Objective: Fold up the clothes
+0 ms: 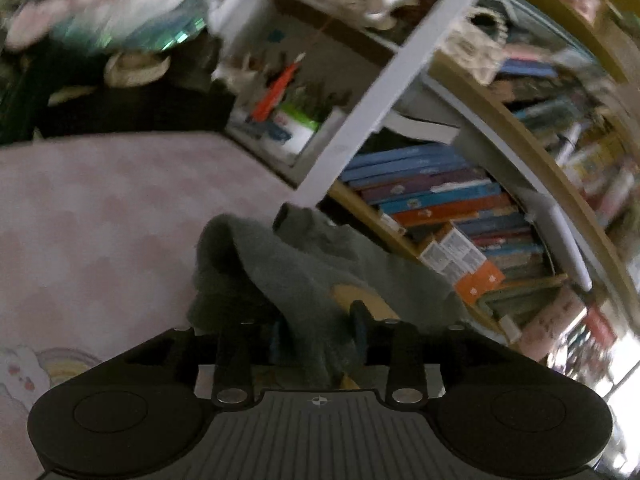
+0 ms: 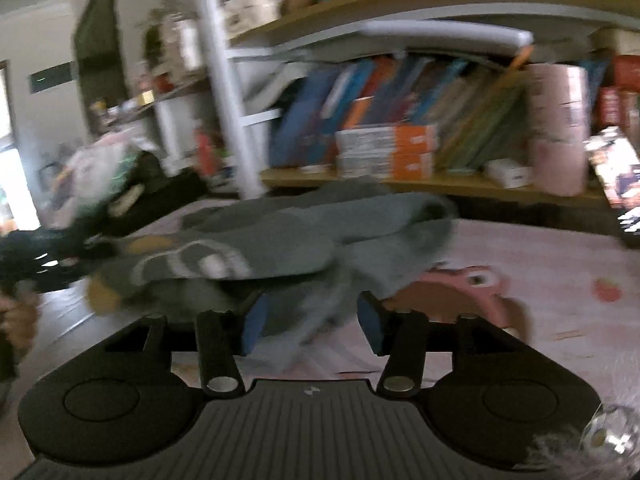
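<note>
The pink bedsheet (image 2: 540,248) spreads below a bookshelf (image 2: 440,184) that runs along its far edge. Over the sheet the grey garment (image 2: 312,232) hangs bunched and lifted, its long axis running crosswise between your two hands, roughly parallel to the shelf; a pale printed motif faces the right wrist view. Your left gripper (image 1: 316,332) stands close in on one end, its jaws closed on a fold of the garment (image 1: 304,280) that rises between them. Your right gripper (image 2: 310,322) meets the opposite end: its blue-padded jaws stand apart with a hanging fold passing through the gap, though blur leaves it unclear whether they pinch it. In the right wrist view the bulk lies ahead and to the left.
</note>
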{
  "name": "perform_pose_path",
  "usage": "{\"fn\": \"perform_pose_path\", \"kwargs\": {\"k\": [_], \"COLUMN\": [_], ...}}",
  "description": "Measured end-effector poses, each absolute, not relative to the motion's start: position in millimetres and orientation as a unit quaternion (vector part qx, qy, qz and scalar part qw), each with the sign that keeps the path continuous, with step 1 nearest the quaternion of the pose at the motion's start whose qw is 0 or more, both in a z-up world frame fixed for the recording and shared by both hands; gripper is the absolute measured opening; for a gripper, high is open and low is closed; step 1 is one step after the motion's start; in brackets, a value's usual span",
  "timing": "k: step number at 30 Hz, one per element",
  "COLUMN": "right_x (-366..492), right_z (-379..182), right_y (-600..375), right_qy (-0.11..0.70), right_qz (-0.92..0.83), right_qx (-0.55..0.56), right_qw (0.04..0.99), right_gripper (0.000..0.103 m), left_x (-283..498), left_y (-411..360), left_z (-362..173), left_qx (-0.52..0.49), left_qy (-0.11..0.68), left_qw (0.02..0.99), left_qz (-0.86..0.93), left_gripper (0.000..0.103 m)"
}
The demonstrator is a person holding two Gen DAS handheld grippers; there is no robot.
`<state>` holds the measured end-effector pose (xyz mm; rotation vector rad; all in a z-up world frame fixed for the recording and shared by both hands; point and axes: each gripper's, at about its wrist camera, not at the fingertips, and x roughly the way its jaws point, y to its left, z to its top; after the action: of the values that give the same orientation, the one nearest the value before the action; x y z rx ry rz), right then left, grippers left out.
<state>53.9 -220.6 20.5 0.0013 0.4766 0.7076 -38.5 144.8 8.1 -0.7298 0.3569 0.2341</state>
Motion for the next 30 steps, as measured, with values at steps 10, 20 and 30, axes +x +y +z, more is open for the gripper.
{"fn": "perform_pose_path", "kwargs": {"k": [10,20,30], "right_x": [18,5,24], "right_z": [8,8,29], "right_y": [-157,-112,-174], "right_qy": [0.232,0.239,0.211], "right_qz": [0.419,0.429,0.333], "right_qx": [-0.089,-0.136,-0.112], "right_qw": [0.874,0.86,0.912], "right_gripper": [0.047,0.052,0.015], "left_x": [-49,-67,-94], "left_y": [144,111,142], "left_z": [17,40,30], "left_qx": [-0.387,-0.368,-0.386], "left_qy": [0.125,0.099,0.084], "left_qw": [0.912,0.925,0.916], "left_qz": [0.057,-0.018,0.067], "left_gripper": [0.004,0.005,0.005]}}
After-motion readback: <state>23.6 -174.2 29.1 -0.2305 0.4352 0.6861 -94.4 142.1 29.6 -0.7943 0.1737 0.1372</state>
